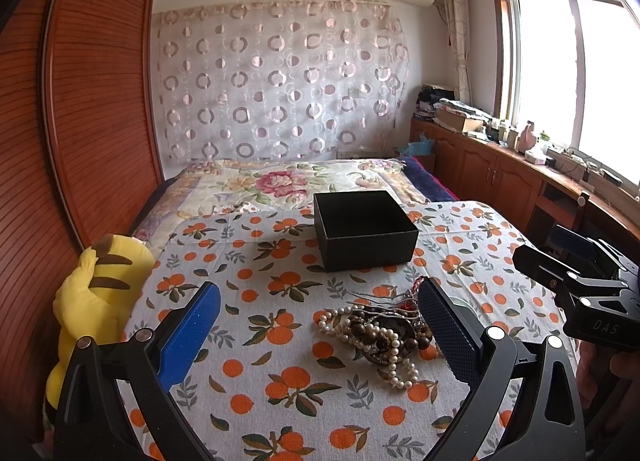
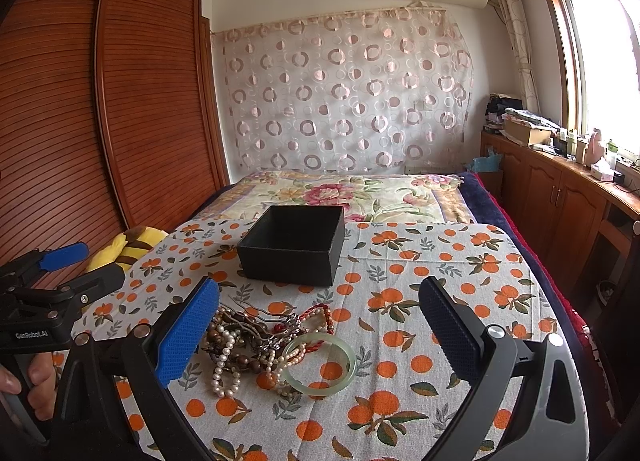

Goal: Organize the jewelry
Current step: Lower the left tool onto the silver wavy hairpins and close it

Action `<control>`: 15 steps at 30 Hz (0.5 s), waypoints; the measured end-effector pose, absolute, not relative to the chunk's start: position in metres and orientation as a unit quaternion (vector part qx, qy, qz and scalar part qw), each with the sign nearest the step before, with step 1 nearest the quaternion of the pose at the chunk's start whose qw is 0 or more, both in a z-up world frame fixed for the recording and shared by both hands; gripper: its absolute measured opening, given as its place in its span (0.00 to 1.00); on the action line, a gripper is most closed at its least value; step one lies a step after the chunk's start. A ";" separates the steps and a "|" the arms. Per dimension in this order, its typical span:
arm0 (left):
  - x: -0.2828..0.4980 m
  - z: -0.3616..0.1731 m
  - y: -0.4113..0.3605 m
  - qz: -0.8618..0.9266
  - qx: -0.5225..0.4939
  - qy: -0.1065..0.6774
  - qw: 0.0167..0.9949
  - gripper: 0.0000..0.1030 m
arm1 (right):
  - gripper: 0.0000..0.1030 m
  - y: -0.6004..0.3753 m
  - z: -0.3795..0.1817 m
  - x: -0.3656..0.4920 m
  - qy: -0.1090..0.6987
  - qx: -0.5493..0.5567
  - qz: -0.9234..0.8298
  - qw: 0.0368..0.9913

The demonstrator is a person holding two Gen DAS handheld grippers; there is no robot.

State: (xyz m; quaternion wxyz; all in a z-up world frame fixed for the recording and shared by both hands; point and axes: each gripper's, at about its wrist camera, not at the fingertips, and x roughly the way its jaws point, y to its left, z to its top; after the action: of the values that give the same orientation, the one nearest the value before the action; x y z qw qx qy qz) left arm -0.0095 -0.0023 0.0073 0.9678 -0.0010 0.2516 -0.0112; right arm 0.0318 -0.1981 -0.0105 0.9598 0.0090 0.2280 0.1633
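Observation:
A tangled jewelry pile [image 1: 384, 331] of pearl strands, brown beads and hairpins lies on the orange-print cloth [image 1: 280, 381]. In the right wrist view the jewelry pile [image 2: 256, 341] has a pale green jade bangle [image 2: 319, 364] at its right side. An open black box [image 1: 362, 229] stands behind the pile; it also shows in the right wrist view [image 2: 294, 243]. My left gripper [image 1: 320, 325] is open and empty above the cloth, the pile near its right finger. My right gripper [image 2: 320, 325] is open and empty, the pile by its left finger.
A yellow plush toy [image 1: 96, 301] lies at the cloth's left edge beside the wooden wardrobe [image 1: 80, 121]. A floral bedspread [image 2: 340, 193] lies behind the box. Wooden cabinets [image 2: 560, 201] with clutter run under the window on the right.

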 end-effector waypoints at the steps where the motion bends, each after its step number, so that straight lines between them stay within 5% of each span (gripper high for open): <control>1: -0.008 0.006 -0.002 -0.013 -0.002 0.254 0.967 0.93 | 0.98 -0.199 -0.009 0.031 0.229 0.009 0.163 0.960; 11: 0.010 -0.017 0.007 -0.034 -0.017 0.293 0.955 0.93 | 0.97 -0.204 -0.036 0.047 0.259 -0.013 0.167 0.951; 15: 0.018 -0.028 0.011 -0.042 -0.024 0.307 0.950 0.93 | 0.80 -0.208 -0.056 0.062 0.291 -0.035 0.177 0.939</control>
State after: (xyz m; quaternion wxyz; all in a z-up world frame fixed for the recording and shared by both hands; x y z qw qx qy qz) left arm 0.0178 0.0109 -0.0284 0.9504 -0.0239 0.3071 -0.0421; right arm 0.0622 -0.2083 -0.0557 0.9395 -0.0347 0.2911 0.1771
